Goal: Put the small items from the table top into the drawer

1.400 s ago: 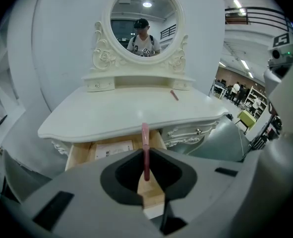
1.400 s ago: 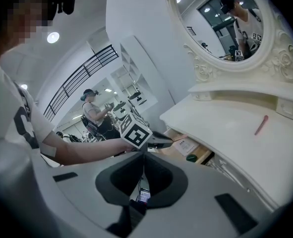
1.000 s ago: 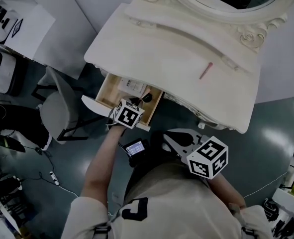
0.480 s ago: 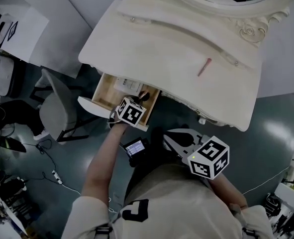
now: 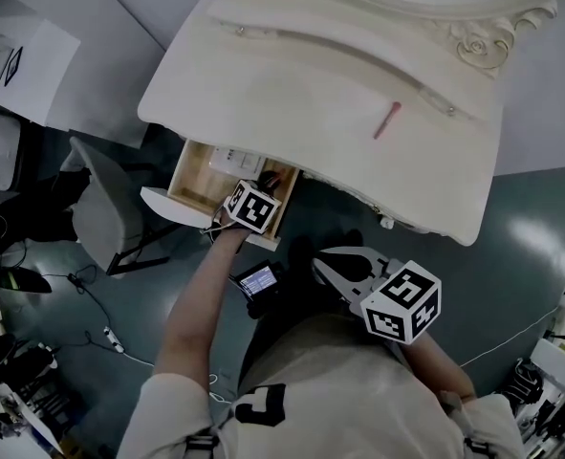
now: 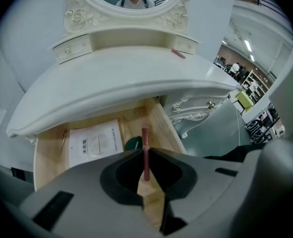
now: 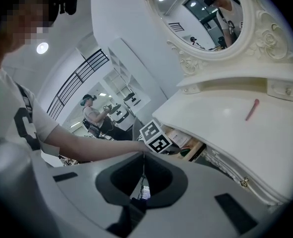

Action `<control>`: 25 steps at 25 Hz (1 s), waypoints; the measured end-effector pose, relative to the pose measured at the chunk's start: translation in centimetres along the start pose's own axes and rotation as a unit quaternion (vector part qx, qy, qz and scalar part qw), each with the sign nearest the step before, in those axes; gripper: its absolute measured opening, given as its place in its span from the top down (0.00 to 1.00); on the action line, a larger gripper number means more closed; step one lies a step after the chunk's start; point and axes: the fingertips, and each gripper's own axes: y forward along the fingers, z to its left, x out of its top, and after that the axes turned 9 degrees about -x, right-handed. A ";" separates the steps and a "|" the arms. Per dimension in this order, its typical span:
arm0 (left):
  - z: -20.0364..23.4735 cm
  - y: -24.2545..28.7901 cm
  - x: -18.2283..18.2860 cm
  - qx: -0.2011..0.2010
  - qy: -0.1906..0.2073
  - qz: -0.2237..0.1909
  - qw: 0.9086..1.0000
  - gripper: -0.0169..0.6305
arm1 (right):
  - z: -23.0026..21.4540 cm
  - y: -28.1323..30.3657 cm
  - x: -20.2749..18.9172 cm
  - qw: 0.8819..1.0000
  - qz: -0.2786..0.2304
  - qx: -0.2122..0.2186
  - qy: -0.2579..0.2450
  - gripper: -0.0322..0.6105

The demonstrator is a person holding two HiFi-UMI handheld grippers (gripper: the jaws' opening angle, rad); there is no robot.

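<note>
Pink stick [image 6: 144,135]: upright, clamped by the left gripper [image 6: 146,151], over the open drawer [image 6: 158,123].
Right gripper [image 7: 144,153]: jaws together, empty, near the person's torso.
Second pink stick [image 5: 387,120]: lying on the table top [image 5: 292,94].

A grey chair [image 5: 96,218] stands on the dark floor [image 5: 540,247] near loose cables [image 5: 110,342], and an ornate oval mirror [image 7: 196,19] reflects the room.
</note>
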 end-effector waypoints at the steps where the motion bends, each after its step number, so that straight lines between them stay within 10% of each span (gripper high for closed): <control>1: 0.0 0.3 0.0 -0.003 -0.003 0.001 1.000 0.84 | -0.1 0.0 0.0 1.000 0.001 0.000 0.002 0.91; 25: -0.5 4.3 -1.9 -0.035 -0.036 0.066 0.997 0.84 | -1.3 -0.2 -0.8 1.000 0.013 -0.019 0.018 0.91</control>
